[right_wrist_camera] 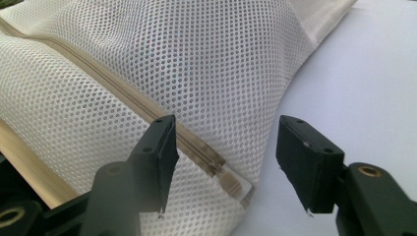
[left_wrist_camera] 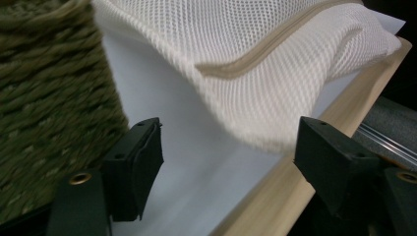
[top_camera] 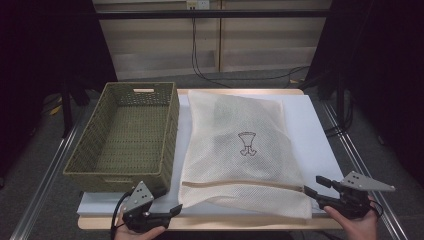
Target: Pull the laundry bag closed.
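Right gripper [top_camera: 314, 187]: jaws spread apart, nothing clamped. The zipper pull [right_wrist_camera: 235, 184] of the mesh laundry bag [top_camera: 240, 150] lies between the jaws, at the bag's near corner.

Left gripper [top_camera: 172, 209]: jaws spread apart, nothing clamped. The bag's other near corner lies just ahead of them, untouched; the woven basket [top_camera: 125, 135] stands beside it on the far side.

Bag and basket rest on the white board [top_camera: 310, 125] covering the table [top_camera: 200, 222].

High view overhead facing forward, both gripper views close, sharing mesh bag [top_camera: 243, 150]
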`<state>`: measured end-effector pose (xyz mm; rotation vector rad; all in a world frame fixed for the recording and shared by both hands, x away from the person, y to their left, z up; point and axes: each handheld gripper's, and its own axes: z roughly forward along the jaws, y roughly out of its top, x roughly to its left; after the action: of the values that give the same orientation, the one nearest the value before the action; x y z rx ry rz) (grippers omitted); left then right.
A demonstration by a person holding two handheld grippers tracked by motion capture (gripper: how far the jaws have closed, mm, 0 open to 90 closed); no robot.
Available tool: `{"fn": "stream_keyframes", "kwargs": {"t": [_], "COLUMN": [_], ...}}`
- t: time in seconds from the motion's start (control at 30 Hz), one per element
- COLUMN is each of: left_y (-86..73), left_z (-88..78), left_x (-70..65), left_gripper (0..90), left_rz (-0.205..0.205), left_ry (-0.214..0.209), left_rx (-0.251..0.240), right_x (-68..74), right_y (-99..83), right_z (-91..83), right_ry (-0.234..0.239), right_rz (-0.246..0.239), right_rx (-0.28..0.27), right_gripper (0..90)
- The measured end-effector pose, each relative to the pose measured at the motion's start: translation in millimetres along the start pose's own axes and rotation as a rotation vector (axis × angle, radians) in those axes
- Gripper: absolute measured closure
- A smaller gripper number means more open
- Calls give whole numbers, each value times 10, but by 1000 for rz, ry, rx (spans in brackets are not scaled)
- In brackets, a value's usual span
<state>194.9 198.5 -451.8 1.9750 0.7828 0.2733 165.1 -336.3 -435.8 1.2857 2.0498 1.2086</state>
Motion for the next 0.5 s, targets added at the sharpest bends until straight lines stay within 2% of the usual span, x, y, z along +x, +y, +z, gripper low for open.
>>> {"fn": "stream_keyframes", "kwargs": {"t": [0.03,0.07,0.13,0.2,0.27,0.37,0.43,0.5], "left_y": [-16,-30,-59,-65,-129,-183,-194,-186], "left_z": [-29,-60,-139,-170,-289,-386,-417,-436], "left_x": [0,7,41,61,142,211,234,235], "left_gripper": [242,248,254,254,254,258,258,260], "left_rz": [-3,1,-3,-3,-44,-80,-93,-79], "left_ry": [-2,3,23,38,92,132,148,182], "left_rx": [-2,-14,-43,-45,-76,-105,-116,-120], "right_x": [13,40,69,82,127,123,93,66], "right_y": [-12,-71,-143,-170,-209,-254,-292,-327], "right_z": [-19,-46,-62,-74,-155,-247,-290,-323], "right_ry": [-9,-33,-35,-43,-71,-95,-115,-134], "right_rz": [1,34,86,83,80,99,119,140], "right_rx": [-4,-24,-33,-37,-69,-109,-129,-141], "right_gripper": [394,384,371,366,360,370,395,399]}}
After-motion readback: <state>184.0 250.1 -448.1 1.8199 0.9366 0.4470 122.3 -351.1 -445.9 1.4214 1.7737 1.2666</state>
